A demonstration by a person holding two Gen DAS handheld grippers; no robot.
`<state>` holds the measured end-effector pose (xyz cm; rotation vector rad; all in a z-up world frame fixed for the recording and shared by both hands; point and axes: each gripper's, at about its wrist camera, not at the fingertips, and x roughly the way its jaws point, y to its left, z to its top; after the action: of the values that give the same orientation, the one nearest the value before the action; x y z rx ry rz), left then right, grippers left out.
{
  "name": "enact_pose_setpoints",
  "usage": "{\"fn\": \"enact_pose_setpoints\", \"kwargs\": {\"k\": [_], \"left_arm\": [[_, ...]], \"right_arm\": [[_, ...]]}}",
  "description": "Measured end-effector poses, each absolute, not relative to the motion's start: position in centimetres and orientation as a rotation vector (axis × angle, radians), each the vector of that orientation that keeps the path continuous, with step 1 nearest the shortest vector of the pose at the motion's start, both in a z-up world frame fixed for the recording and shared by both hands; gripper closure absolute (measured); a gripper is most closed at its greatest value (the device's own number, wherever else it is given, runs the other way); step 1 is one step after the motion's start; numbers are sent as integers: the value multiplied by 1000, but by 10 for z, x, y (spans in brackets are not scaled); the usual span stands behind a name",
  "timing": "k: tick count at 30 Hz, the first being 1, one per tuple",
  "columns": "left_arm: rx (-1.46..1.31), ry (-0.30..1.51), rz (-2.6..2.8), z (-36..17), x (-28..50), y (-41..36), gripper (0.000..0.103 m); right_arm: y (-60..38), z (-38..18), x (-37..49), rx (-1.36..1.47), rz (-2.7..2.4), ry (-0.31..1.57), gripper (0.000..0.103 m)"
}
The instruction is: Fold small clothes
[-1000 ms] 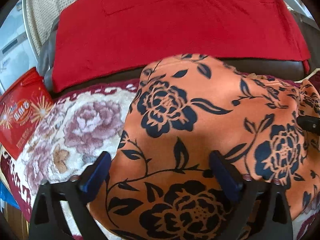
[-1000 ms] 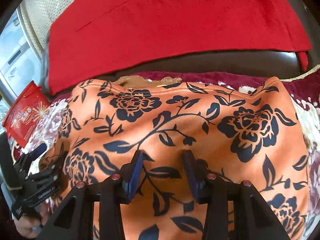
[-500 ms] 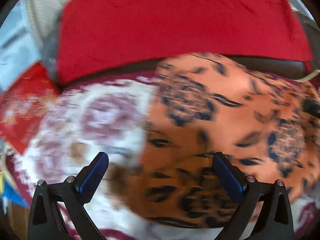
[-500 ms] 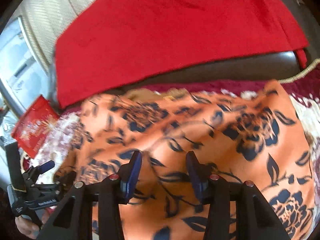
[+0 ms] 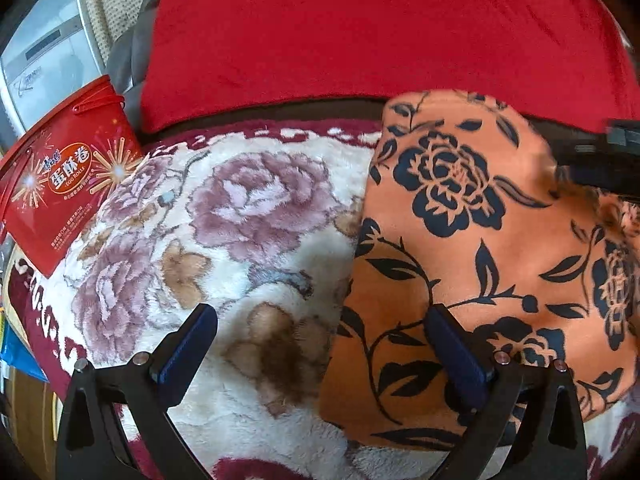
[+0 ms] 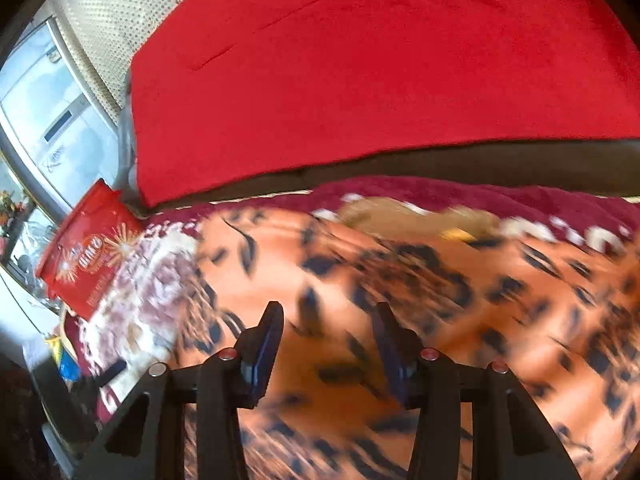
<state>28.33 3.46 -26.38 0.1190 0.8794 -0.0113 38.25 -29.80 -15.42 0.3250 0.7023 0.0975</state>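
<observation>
An orange garment with a black flower print lies on a plush floral blanket, filling the right half of the left wrist view. My left gripper is open and empty, its right finger over the garment's left edge, its left finger over bare blanket. In the right wrist view the same garment is motion-blurred and spreads under my right gripper, which is open and holds nothing. The right gripper's dark body shows at the right edge of the left wrist view.
A red cloth covers the dark sofa backrest behind the blanket. A red egg-roll snack bag leans at the blanket's left end. A white appliance stands at far left.
My left gripper has shifted left off the garment, so its left finger is now over bare blanket. The right gripper is moving and its view has blurred. Both stay open.
</observation>
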Motion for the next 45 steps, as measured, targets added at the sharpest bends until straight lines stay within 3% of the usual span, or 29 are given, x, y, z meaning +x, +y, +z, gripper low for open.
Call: {"fn": "enact_pose_setpoints", "kwargs": {"k": [5,9,17,25,31,38,45], "left_arm": [[160,831,-22,-258,280,30,0],[186,844,-43,-261,280,24,0],[135,778,-109,-237,262,8,0],[222,770,-138,-238,249,-48,0],[340,790,-88,-255,251,-82,0],[211,708,-115,-234,255,-78,0],[228,732,-101,-250,265,-92,0]], "right_arm": [[-258,-169,455,266,83,861,53],[-255,-167,474,279,65,864,53],[-308,-123,355,391,93,666,52],[-368,-148,244,414,-36,668,52],[-406,-203,226,510,-82,770,54],[-452,-163,202,585,-115,517,53],[-499,-198,252,713,-182,631,53]]}}
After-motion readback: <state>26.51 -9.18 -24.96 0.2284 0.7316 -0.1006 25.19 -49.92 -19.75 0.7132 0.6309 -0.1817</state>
